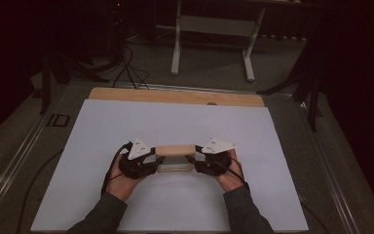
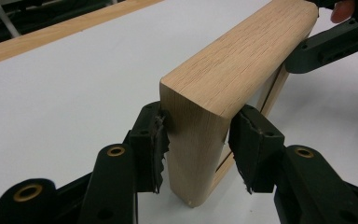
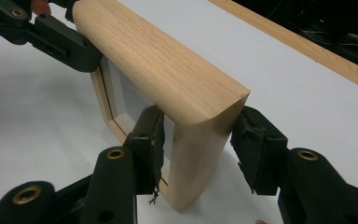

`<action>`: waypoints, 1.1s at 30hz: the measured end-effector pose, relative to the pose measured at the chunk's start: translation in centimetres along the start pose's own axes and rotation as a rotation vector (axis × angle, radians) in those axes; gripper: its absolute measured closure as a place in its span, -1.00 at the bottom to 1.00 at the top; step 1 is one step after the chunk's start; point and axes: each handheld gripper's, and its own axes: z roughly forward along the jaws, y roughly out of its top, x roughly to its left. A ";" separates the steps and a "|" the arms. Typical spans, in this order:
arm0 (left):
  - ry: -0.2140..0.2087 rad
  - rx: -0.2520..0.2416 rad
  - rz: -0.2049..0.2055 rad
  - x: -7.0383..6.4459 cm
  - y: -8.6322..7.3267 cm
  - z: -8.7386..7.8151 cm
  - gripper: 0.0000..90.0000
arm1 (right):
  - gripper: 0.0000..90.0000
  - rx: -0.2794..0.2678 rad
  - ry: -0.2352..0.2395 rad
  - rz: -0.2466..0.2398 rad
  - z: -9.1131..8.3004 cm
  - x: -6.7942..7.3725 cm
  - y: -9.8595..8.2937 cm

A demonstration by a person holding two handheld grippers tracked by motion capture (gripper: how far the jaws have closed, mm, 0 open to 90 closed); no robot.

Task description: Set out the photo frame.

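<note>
- At the near middle of the white worktop (image 1: 102,131), a person's hands came in from below, each with a gripper.
- The left gripper (image 1: 148,161) pinched the left end of a wooden frame (image 1: 175,157); its jaws pressed both faces.
- The right gripper (image 1: 199,160) pinched the right end the same way.
- The frame (image 2: 235,60) stood upright on its edge between them, its bottom touching the worktop, glass pane (image 3: 130,100) set in the wood.
- Beyond the sheet ran a wooden strip (image 1: 175,96).

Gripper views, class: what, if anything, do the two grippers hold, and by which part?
A light wooden picture frame: left gripper clamps one upright end, right gripper the opposite end.
</note>
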 end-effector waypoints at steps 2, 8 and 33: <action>-0.003 0.004 0.012 0.6 0.2 0.0 0.24 | 0.20 0.000 -0.002 0.000 0.2 -0.1 0.2; -0.009 0.001 0.009 1.4 0.6 0.4 0.23 | 0.21 -0.002 -0.010 0.007 0.7 -0.4 0.6; 0.001 0.001 -0.003 3.3 1.8 2.2 0.20 | 0.19 0.002 -0.047 0.034 2.2 -2.1 1.5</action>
